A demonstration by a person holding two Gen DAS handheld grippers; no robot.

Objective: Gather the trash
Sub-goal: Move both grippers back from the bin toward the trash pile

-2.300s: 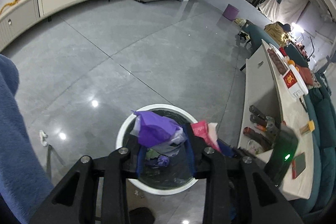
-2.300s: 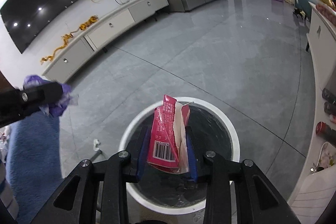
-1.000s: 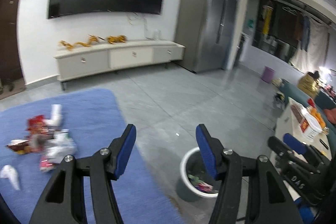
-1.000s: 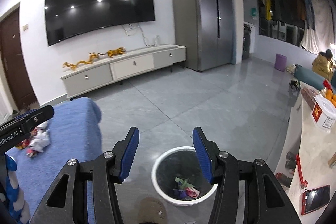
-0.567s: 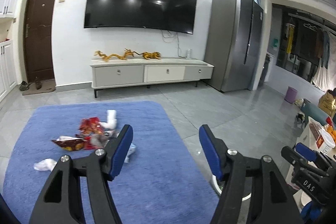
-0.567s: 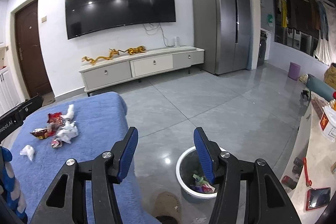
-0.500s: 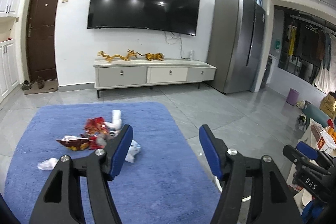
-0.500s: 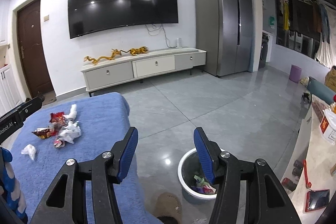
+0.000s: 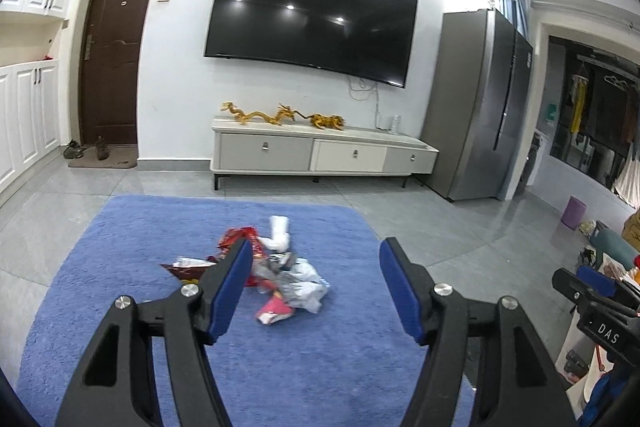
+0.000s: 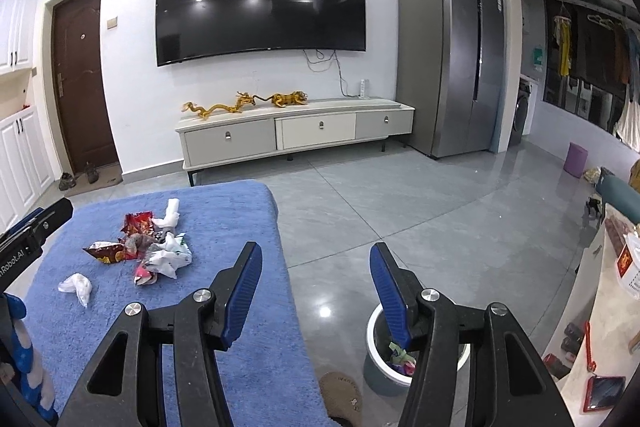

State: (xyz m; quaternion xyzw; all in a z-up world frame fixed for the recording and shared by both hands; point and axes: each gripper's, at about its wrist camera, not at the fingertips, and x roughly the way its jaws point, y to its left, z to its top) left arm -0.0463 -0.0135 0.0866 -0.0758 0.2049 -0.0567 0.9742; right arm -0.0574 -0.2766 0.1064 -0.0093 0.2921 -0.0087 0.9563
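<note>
1. Change: both grippers were over the bin a couple of seconds back, the left one clamping a purple bag, the right one a pink packet. Both views now face the TV wall and both tools are empty.
2. Left gripper: jaws apart, nothing between the blue pads. Its opening widened a little about a second ago and then held.
3. Right gripper: jaws apart as well, empty, gap about steady.
4. Meaning: that pair of items looks delivered. The bin holds scraps of coloured litter, seen in the right view low behind the right-hand finger. Judged step: return leg to the pile for the next pickup.
5. Trash pile sits on the blue rug, mid-rug towards the TV cabinet. In the left view it lies ahead of and below the left gripper, partly behind its left-hand finger; not touching, near.
6. Visible in the pile: red snack wrapper, white paper wad, crumpled clear bag, small pink packet nearest the camera.
7. From the right view the pile is off to the left, well apart from the right gripper. A lone white wad lies apart from the rest.
8. Remaining: several pieces, so more trips are likely.
</note>
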